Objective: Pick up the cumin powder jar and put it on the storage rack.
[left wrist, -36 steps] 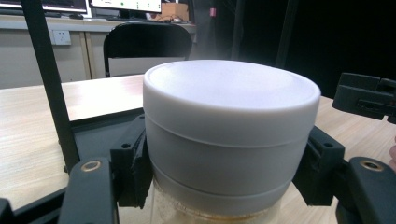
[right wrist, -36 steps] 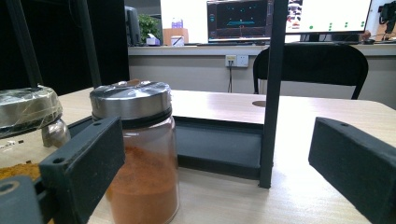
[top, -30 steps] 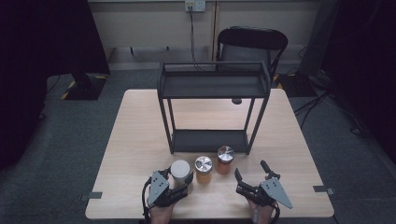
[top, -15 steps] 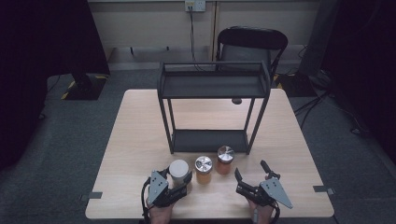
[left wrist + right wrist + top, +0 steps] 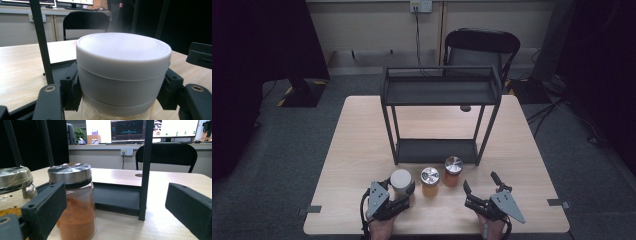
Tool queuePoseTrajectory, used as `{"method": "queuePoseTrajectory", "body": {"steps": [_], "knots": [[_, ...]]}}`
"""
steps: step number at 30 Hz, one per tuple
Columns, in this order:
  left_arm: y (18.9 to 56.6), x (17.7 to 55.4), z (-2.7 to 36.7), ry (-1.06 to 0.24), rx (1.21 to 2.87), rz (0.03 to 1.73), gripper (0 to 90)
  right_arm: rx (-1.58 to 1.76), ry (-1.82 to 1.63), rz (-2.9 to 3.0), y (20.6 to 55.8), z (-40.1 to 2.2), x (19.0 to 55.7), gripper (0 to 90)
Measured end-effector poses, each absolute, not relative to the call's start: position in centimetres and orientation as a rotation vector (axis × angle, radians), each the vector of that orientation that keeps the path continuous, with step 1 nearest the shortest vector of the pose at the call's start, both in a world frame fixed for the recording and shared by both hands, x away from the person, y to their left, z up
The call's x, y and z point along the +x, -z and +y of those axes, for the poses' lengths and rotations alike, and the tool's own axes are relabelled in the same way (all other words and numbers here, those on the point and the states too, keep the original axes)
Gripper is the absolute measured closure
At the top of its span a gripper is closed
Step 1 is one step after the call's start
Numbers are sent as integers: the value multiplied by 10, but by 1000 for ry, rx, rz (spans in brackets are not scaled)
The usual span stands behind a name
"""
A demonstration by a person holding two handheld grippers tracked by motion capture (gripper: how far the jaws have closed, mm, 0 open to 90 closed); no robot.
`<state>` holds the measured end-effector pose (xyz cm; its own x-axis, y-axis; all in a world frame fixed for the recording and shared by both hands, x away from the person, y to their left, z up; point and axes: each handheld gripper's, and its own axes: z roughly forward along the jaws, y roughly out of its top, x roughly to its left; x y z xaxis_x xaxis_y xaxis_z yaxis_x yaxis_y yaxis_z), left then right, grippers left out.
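Observation:
A jar with a white lid (image 5: 400, 179) stands near the table's front edge, left of centre. My left gripper (image 5: 404, 189) is shut on it; in the left gripper view the black pads (image 5: 72, 92) press both sides of the jar (image 5: 123, 72) just below the lid. Two silver-lidded spice jars stand to its right: one with yellow-orange powder (image 5: 430, 181), one with red-orange powder (image 5: 453, 171). My right gripper (image 5: 479, 181) rests open at the front right, nothing between its jaws. In the right gripper view, the red-orange jar (image 5: 75, 205) stands just beyond its left jaw.
A black two-tier metal rack (image 5: 442, 92) stands mid-table behind the jars, its lower shelf (image 5: 436, 150) bare. One of its posts (image 5: 143, 170) rises ahead of the right gripper. A black chair (image 5: 482, 47) sits behind the table (image 5: 357, 150).

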<state>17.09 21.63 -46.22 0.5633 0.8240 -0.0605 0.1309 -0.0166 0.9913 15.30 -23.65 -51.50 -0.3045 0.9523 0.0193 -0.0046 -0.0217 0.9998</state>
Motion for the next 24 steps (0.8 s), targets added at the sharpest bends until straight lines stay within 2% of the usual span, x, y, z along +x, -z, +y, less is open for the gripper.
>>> {"method": "queuePoseTrajectory", "body": {"steps": [24], "knots": [[436, 195, 211, -704, 1549, 838, 341, 1055, -1455, 1412, 516, -236, 153, 28]]}}
